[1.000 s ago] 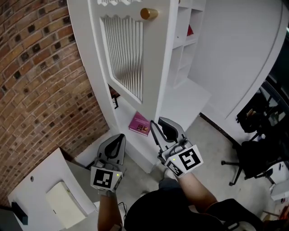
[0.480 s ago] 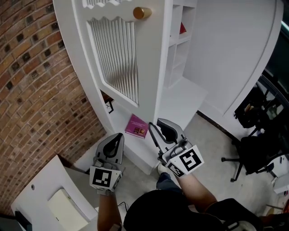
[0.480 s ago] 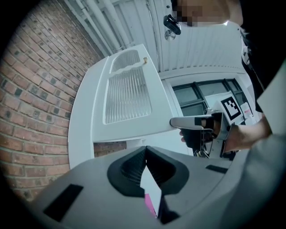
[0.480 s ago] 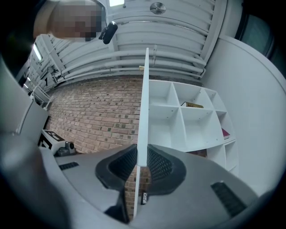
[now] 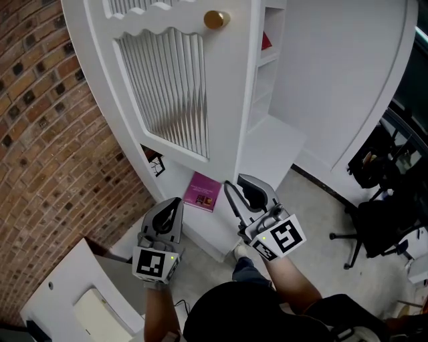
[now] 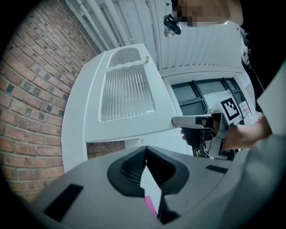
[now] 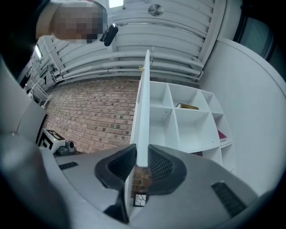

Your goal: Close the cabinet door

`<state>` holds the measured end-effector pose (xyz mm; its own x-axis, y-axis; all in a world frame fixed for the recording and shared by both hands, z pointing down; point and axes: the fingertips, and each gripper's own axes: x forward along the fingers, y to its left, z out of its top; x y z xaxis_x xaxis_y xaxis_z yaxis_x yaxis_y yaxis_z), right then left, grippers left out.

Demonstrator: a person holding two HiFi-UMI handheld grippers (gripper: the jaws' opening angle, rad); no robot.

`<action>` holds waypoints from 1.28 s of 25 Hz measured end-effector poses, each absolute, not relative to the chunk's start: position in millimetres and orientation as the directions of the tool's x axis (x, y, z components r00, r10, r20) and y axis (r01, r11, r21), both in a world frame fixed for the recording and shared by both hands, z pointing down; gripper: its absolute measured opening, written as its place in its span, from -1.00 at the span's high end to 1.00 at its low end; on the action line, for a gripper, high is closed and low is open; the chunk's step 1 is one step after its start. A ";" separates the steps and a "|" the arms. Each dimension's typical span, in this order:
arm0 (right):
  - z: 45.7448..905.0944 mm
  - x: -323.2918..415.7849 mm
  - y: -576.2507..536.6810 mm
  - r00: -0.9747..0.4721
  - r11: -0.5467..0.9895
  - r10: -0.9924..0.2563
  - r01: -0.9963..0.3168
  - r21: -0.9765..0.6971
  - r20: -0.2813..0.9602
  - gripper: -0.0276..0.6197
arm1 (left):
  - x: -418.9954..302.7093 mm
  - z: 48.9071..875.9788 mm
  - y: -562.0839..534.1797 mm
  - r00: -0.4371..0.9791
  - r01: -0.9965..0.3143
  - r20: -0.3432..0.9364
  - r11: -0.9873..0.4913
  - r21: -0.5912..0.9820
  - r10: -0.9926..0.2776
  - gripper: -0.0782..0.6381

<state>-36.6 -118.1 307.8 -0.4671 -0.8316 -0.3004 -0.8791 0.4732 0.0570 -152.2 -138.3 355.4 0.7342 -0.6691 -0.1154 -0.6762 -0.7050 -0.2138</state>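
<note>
The white cabinet door (image 5: 224, 100), with a ribbed glass panel (image 5: 167, 87) and a gold knob (image 5: 214, 19), stands ajar in front of the white shelves (image 5: 267, 80). My right gripper (image 5: 241, 187) sits at the door's lower free corner. In the right gripper view its jaws (image 7: 142, 154) close on the door's thin edge (image 7: 144, 103), which fills the gap between the pads. My left gripper (image 5: 170, 212) hangs lower left of the door, shut with nothing in it (image 6: 145, 150). From there I see the door's face (image 6: 127, 96) from below.
A brick wall (image 5: 53, 133) runs along the left. A pink book (image 5: 203, 192) lies on the cabinet's bottom ledge behind the door. A white unit (image 5: 67, 300) stands at lower left. Office chairs (image 5: 381, 227) stand on the floor at the right.
The door's ribbed face now shows wider and further left in the head view, and the view has shifted. Both grippers keep nearly the same places, the right one staying at the door's corner.
</note>
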 end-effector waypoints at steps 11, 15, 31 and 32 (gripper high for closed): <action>307.7 3.4 -158.4 -0.469 0.484 -0.829 -0.874 0.029 -0.304 0.60 | -113.9 354.6 -178.0 0.756 -0.651 -0.098 -0.725 -0.227 -0.648 0.76; 307.8 16.0 -176.1 -0.479 0.496 -0.823 -0.868 0.025 -0.305 0.59 | -101.7 353.0 -194.9 0.763 -0.642 -0.093 -0.731 -0.232 -0.640 0.76; 306.4 52.4 -266.1 -0.599 0.632 -0.741 -0.775 -0.012 -0.303 0.58 | -60.7 347.3 -269.0 0.729 -0.677 -0.064 -0.704 -0.213 -0.681 0.76; 306.1 53.6 -272.7 -0.606 0.639 -0.735 -0.769 -0.014 -0.304 0.58 | -59.7 347.3 -274.0 0.721 -0.685 -0.061 -0.697 -0.211 -0.690 0.76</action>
<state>53.6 -272.7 306.1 -0.6056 -0.7354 -0.3040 -0.7690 0.6391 -0.0143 -59.7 -274.0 347.3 0.7212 -0.6900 -0.0611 -0.6851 -0.6973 -0.2108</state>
